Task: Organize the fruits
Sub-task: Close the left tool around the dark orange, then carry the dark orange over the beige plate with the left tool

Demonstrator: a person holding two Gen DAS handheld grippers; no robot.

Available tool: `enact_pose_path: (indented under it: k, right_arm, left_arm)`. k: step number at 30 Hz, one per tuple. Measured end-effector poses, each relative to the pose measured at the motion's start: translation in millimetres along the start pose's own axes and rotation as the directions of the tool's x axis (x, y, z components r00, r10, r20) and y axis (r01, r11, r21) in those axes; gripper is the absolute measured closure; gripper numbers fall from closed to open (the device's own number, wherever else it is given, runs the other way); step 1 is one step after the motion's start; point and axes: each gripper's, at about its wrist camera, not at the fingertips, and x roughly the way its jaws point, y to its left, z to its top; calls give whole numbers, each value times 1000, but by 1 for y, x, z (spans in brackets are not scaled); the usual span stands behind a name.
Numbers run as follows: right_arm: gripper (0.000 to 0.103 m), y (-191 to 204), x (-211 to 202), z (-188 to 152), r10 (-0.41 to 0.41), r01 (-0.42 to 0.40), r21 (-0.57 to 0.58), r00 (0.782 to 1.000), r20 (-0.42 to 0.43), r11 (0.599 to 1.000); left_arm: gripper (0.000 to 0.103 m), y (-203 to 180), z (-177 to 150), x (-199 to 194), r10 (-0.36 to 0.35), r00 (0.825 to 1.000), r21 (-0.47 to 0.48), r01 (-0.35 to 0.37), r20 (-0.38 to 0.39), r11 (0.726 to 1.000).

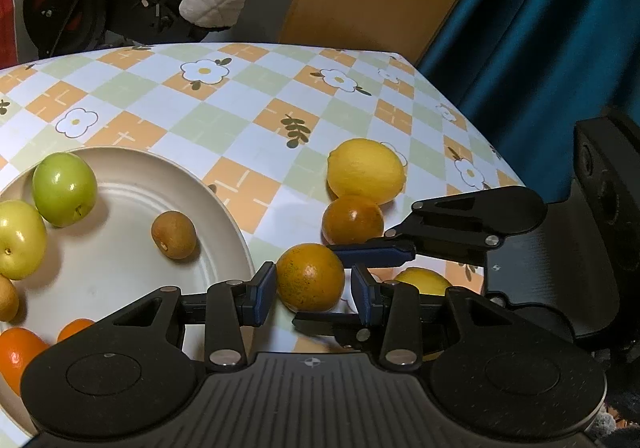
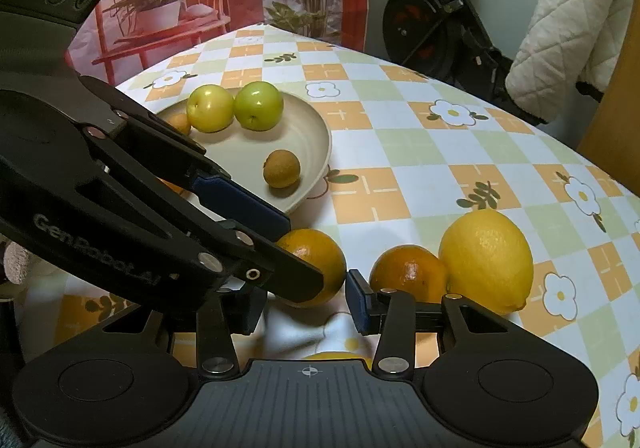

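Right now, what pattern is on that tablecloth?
The tablecloth has orange, pale green and white checks with white flowers and leaf sprigs; the right wrist view shows it best.

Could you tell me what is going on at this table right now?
A person is sorting fruit with two handheld grippers. The left gripper has its open jaws either side of an orange lying on the tablecloth just beside the plate, not yet clamped. The right gripper is open and close by. The plate already holds two green apples and some smaller fruit. Another orange and a lemon wait on the cloth.
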Motion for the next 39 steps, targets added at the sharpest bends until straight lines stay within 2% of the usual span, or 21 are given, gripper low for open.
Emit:
enact_pose_path:
  k: [8,17,28,39]
  right_arm:
    - [64,-4,-7,-1,1,-2,27,1000,30,1000]
    - [64,8,-21,22,-2,4,-26,997,78,1000]
    - [64,57,15,71,63,-51,-154,995,72,987]
    - [64,70,55,93,63,-55,-175,997,38,983]
  left_arm:
    - [61,-3,0,-1,2,1000,11,-3,22,1000]
    - [61,3,6,-33,31,995,15,-33,91,999]
    - [61,56,-3,-69,134,983,-101,-122,127,987]
    - [61,86,4,-59,177,977,-180,-154,119,972]
